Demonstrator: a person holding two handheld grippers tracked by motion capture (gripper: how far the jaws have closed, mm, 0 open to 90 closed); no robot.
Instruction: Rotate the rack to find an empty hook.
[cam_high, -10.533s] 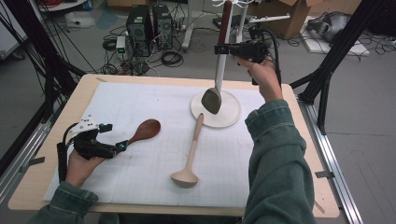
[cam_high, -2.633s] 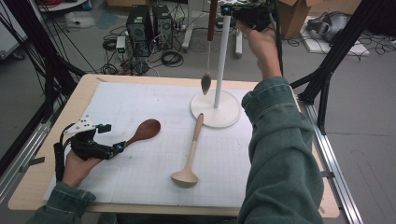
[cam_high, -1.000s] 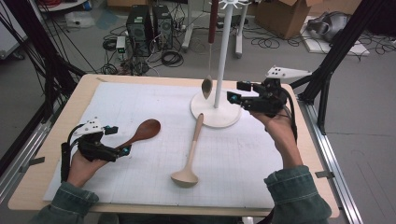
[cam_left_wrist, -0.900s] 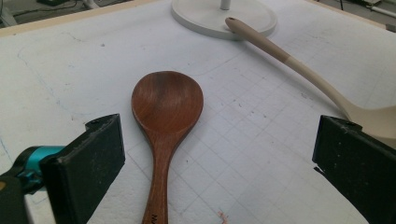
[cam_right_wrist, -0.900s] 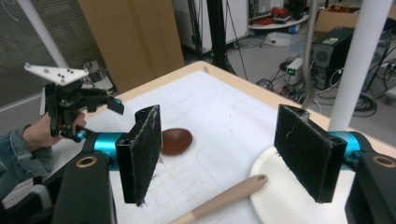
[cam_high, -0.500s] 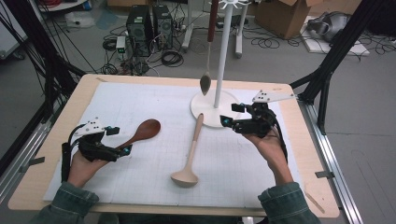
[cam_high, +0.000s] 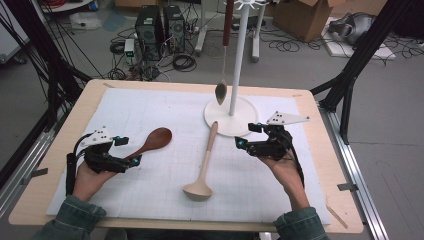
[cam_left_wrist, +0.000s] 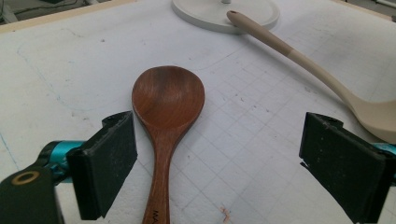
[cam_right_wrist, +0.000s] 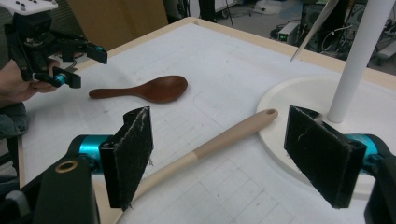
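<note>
On the left of the table (cam_high: 60, 150), the left gripper (cam_high: 131, 151) rests low over the white mat (cam_high: 150, 200), held in the person's left hand (cam_high: 90, 175). Its jaws stand open, though they have just been closing a little, and the handle of the dark wooden spoon (cam_high: 155, 140) lies between them without either pad pressing on it. In the left gripper view that spoon (cam_left_wrist: 166, 107) lies flat, bowl up and pointing away, its handle running back between the two black pads, nearer the left one.

Near the middle lies the pale ladle (cam_high: 205, 165), flat on the mat, its bowl at the near end and its handle reaching far to rest on the rim of the white round stand base (cam_high: 250, 130). A white pole (cam_high: 239, 55) rises from that base, and a slim spoon (cam_high: 222, 75) with a dark handle hangs beside it, bowl down, just over the base.

On the right, the right gripper (cam_high: 248, 136) is held low in the right hand (cam_high: 285, 170), pointing left toward the ladle's handle. Its jaws are open and hold nothing; they have just been opening. In the right gripper view the ladle handle (cam_right_wrist: 219, 140) runs between the two pads, clear of both, with the stand base (cam_right_wrist: 299, 100) just beyond
</note>
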